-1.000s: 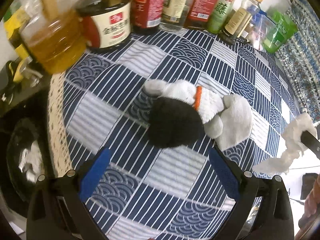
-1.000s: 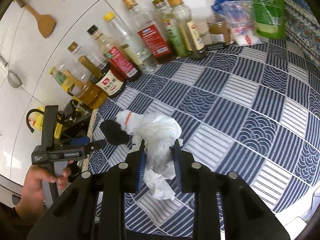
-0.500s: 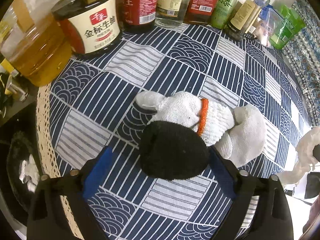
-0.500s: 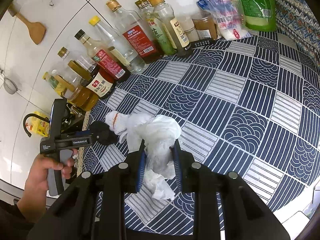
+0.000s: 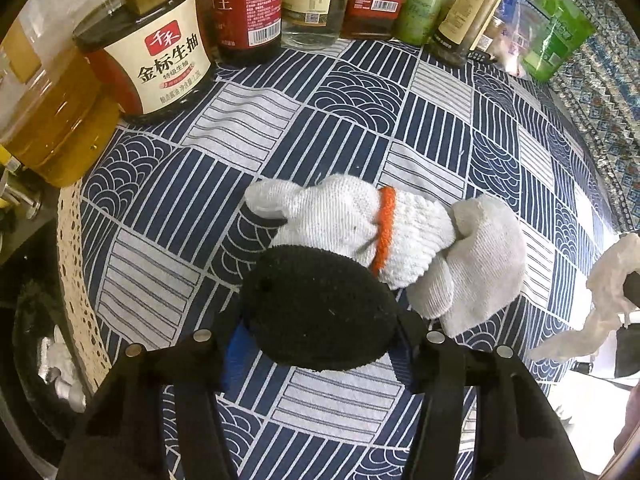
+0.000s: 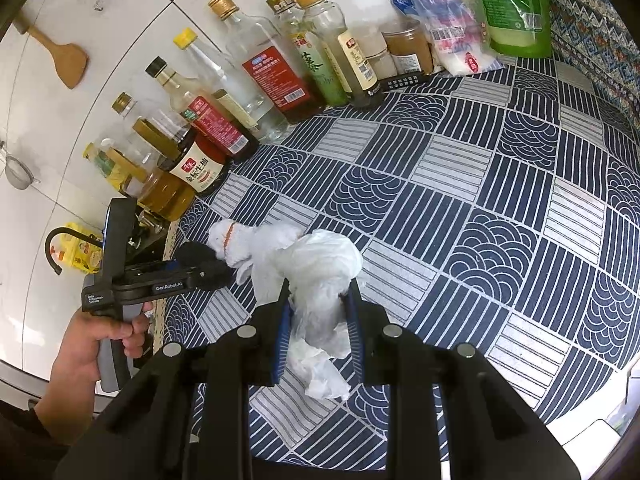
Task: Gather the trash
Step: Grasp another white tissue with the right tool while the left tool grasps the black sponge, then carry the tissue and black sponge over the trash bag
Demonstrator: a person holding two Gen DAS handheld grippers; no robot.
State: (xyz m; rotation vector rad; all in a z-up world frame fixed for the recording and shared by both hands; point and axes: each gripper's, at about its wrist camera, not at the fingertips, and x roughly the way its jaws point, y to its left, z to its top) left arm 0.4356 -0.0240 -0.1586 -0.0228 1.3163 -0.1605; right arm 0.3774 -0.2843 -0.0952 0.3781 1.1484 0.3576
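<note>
A bundle of old gloves lies on the blue patterned tablecloth [image 5: 360, 120]: a black knit piece [image 5: 320, 312], a white glove with an orange band [image 5: 360, 224] and a grey-white glove [image 5: 480, 264]. My left gripper [image 5: 320, 344] has its jaws closed against the sides of the black piece. In the right wrist view it [image 6: 212, 270] sits at the bundle [image 6: 240, 240]. My right gripper [image 6: 320, 312] is shut on a crumpled white tissue [image 6: 320, 276], held above the cloth; the tissue also shows in the left wrist view [image 5: 608, 280].
Sauce and oil bottles [image 6: 256, 80] line the back wall, with a soy sauce jar [image 5: 160, 56] and oil jug [image 5: 52, 120] close to the bundle. Green and clear bags [image 6: 512, 8] stand at the back right. A dark bin with white scraps [image 5: 40, 340] lies beyond the table's left edge.
My left gripper moved forward onto the glove bundle and closed its jaws from wide open onto the black piece. My right gripper kept hold of the tissue and barely moved.
</note>
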